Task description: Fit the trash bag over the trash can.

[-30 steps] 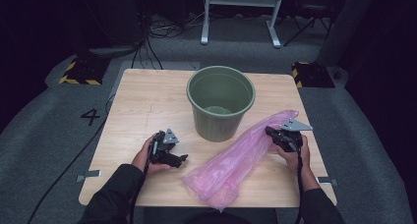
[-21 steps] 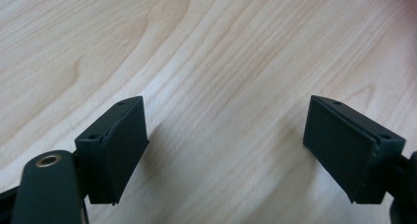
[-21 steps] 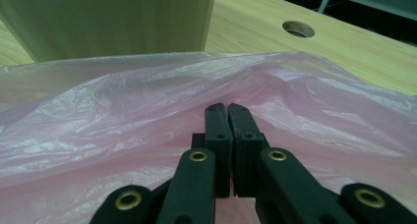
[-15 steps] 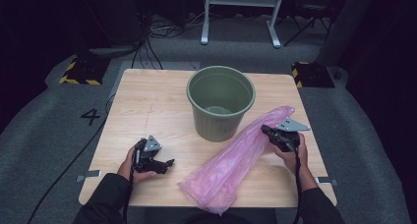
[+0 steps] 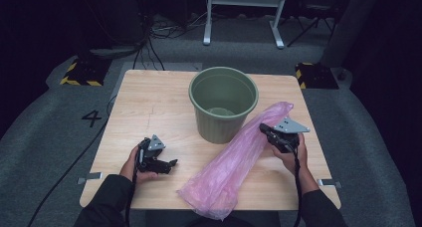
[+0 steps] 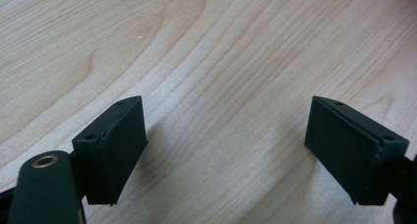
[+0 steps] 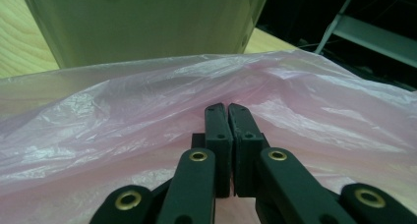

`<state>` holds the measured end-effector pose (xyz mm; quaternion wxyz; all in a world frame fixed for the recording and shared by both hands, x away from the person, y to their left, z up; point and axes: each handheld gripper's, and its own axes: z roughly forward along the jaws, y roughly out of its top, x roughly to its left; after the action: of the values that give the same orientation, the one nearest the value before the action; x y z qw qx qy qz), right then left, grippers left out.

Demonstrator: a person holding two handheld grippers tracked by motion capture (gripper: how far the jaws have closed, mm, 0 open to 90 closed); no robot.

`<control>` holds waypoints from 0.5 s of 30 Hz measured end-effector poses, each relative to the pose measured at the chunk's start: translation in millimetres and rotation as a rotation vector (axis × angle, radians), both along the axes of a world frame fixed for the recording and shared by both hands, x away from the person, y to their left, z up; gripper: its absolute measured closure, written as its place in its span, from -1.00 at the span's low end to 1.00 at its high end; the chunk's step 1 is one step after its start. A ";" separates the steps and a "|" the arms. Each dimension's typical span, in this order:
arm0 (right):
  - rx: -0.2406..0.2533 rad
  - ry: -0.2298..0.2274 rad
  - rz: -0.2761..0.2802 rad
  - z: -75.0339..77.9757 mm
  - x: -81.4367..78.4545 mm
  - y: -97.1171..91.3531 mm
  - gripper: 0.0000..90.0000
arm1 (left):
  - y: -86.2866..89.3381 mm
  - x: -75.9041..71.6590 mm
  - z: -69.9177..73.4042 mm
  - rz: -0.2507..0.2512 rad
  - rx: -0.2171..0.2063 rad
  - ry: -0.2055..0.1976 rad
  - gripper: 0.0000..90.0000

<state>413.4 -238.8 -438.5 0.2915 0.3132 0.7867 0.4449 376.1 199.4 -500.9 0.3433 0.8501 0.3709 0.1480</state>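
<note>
1. Two grippers are in play at the pale wooden table (image 5: 149,102). The left gripper (image 5: 171,163) hangs low over bare wood near the front edge, jaws spread wide, nothing between them.
2. The right gripper (image 5: 262,129) has its jaws pressed together on the long crinkled pink plastic bag (image 5: 231,170), near its far end.
3. That bag lies slantwise — from beside the round green plastic bucket (image 5: 223,104) to the front edge, overhanging it.
</note>
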 end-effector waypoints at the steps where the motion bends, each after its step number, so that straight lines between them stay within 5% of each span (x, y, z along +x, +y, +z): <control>1: 0.002 -0.004 0.000 1.7 -0.7 0.3 0.97 | -0.6 0.6 0.6 0.005 0.006 -0.002 -0.64; 7: -0.001 -0.049 -0.001 12.9 -5.6 -1.2 0.97 | -4.4 0.7 7.3 -0.009 0.004 -0.017 -0.60; 11: 0.018 -0.093 -0.014 31.6 -9.5 -5.3 0.97 | -5.6 0.5 29.2 -0.009 -0.062 -0.062 -0.59; 15: 0.014 -0.135 -0.016 47.6 -13.6 -5.4 0.97 | -11.7 -1.2 39.9 -0.038 -0.075 -0.082 -0.60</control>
<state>399.8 -244.2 -390.8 0.3454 0.2906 0.7597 0.4681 374.9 187.7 -461.0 0.3928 0.8367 0.3454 0.1621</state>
